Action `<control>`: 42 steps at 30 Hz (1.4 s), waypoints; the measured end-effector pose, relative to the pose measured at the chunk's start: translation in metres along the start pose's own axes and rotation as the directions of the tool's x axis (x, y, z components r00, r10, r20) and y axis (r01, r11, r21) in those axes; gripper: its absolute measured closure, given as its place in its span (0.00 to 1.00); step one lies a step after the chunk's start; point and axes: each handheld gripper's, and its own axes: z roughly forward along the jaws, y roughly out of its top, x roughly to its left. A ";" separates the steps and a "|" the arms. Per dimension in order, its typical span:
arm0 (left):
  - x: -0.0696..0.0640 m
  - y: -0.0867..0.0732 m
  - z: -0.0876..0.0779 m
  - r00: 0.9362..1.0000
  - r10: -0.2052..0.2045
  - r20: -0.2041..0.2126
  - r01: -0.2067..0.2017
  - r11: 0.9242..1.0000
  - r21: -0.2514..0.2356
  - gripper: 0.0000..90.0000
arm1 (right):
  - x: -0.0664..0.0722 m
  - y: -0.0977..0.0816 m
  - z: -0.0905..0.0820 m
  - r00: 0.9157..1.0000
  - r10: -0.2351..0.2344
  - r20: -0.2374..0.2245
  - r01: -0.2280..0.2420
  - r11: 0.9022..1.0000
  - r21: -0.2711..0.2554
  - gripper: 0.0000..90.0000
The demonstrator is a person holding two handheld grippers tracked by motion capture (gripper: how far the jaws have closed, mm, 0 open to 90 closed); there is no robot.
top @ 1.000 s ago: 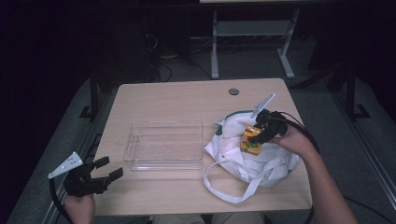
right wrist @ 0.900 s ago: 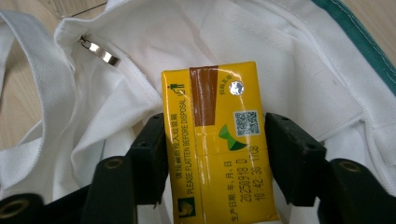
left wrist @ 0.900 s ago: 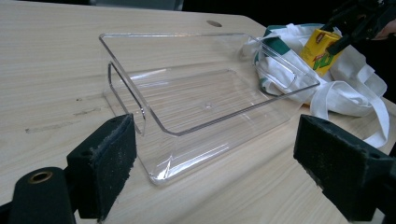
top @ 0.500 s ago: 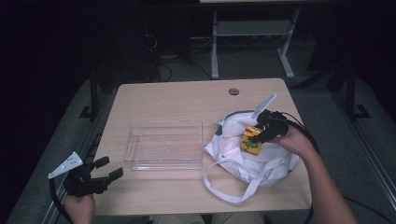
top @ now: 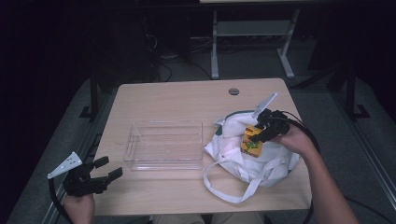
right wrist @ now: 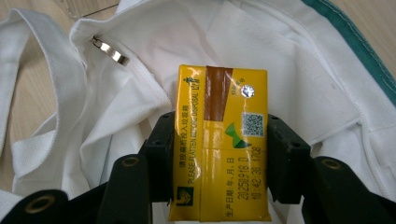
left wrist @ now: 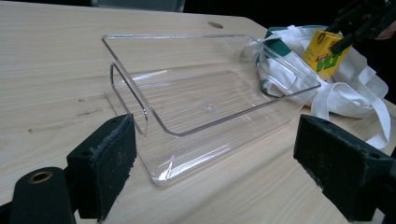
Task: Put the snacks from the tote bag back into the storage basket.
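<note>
The right gripper (top: 257, 134) pinches a yellow drink carton (right wrist: 220, 144) between its 2 jaws, just above the white cloth bag (top: 261, 161) lying beneath it. The left gripper (top: 103, 172) hovers at the table's (top: 187, 98) near-left corner, jaws spread wide and holding nothing; the clear plastic tray (left wrist: 196, 93) sits just ahead of it.

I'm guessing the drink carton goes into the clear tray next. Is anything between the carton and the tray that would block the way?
Nothing visible blocks it. The right gripper holds the yellow carton above the white bag. The clear tray sits just beside the bag, open-topped and empty, with only the bag's rim and the tray's low wall to pass over.
</note>
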 end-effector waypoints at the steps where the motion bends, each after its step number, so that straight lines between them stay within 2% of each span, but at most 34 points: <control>1: 0.000 0.000 0.000 1.000 -0.002 0.000 0.002 1.000 -0.001 0.14 | 0.000 0.000 -0.002 1.000 -0.002 0.002 0.002 1.000 -0.008 0.57; 12: 0.000 0.000 0.000 1.000 -0.001 -0.001 0.001 1.000 0.000 0.14 | 0.004 0.008 -0.027 1.000 -0.015 -0.005 0.014 0.999 -0.040 0.58; 15: 0.000 0.000 0.000 1.000 -0.001 0.000 0.001 1.000 -0.001 0.14 | 0.007 0.011 -0.033 1.000 -0.013 -0.008 0.013 0.999 -0.032 0.58; 16: 0.000 0.000 0.000 1.000 -0.002 0.000 0.002 1.000 0.001 0.14 | 0.007 0.011 -0.034 1.000 -0.026 -0.006 0.026 0.999 -0.036 0.58; 26: 0.000 0.000 0.000 1.000 -0.001 -0.001 0.001 1.000 0.000 0.14 | 0.014 0.022 -0.052 0.998 -0.052 -0.021 0.051 0.997 -0.055 0.58; 38: 0.000 0.000 0.000 1.000 0.000 -0.001 0.000 1.000 0.000 0.14 | 0.024 0.041 -0.068 0.996 -0.087 -0.036 0.084 0.993 -0.078 0.58; 42: 0.000 0.000 0.000 1.000 -0.001 0.000 0.001 1.000 -0.002 0.14 | 0.028 0.049 -0.072 0.993 -0.106 -0.043 0.101 0.990 -0.101 0.58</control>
